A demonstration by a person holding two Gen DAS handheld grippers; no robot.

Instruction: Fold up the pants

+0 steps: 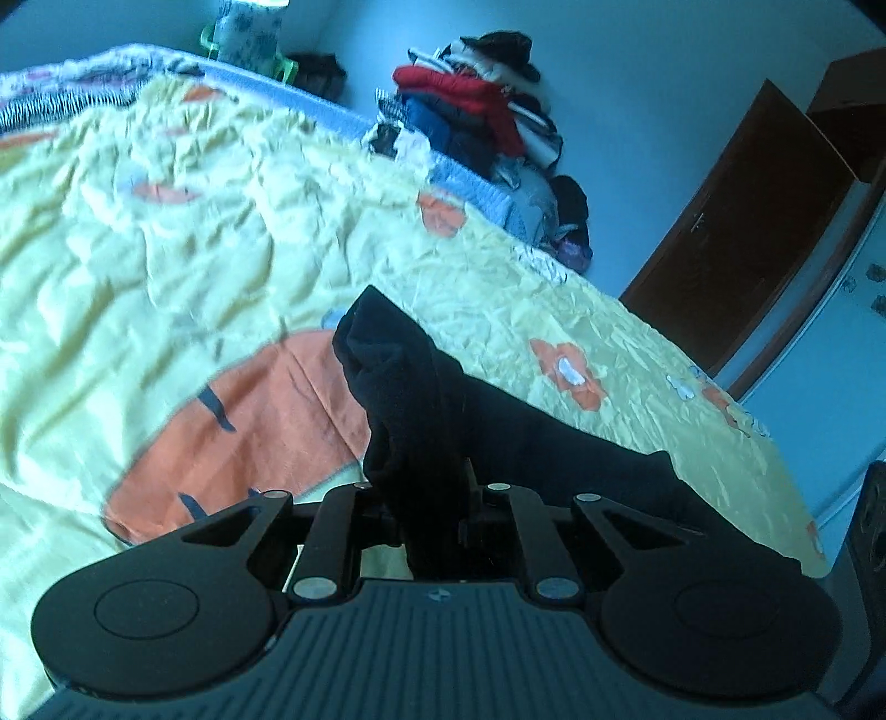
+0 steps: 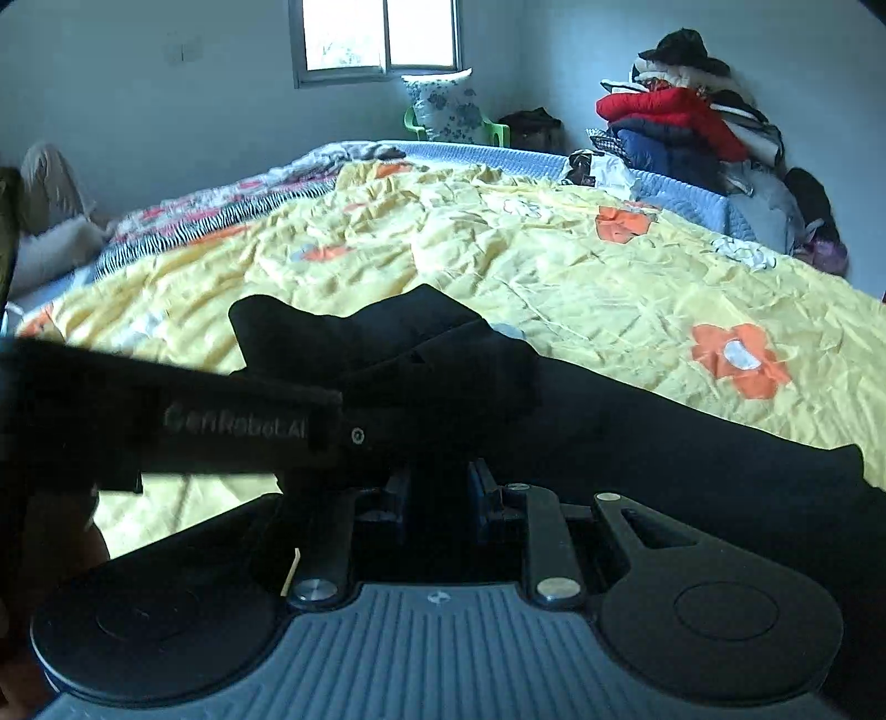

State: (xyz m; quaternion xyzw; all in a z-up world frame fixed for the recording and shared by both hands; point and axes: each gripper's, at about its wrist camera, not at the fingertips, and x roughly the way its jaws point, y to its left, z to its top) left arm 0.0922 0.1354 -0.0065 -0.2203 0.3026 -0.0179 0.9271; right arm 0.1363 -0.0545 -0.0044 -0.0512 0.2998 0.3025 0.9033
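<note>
Pants (image 1: 421, 399): black, bunched at the centre of the left view, trailing toward 4 o'clock across the bed (image 1: 183, 238); part lifted off the yellow quilt, the rest lying on it.
Left gripper (image 1: 423, 498): pressed together on a fold of the pants, cloth rising from between the fingers toward 12 o'clock.
Right gripper (image 2: 440, 487): fingers close together with black cloth bunched just ahead at 12 o'clock; pinching the pants, by the look of it, though the contact itself is dark and hard to read.
Grip spacing: both grippers near each other on the same bunched end, the left one's body crossing the right view from 9 o'clock toward the centre.
Progress: early, as a judgement; no neat flat fold visible, only a crumpled end held up.
Left to do: probably spreading or aligning the legs, laying them flat, then folding over.
Only in right view: the left gripper from the side with its printed lettering, a window (image 2: 382, 39) at 12 o'clock, a green chair (image 2: 459, 124) with a cushion, someone's pale trouser leg (image 2: 52, 183) at 9 o'clock.
Only in left view: a brown door (image 1: 742, 232) at 3 o'clock, a big orange print under the pants at 8 o'clock.
In both: clothes pile (image 1: 482, 105) toward 1 o'clock.
</note>
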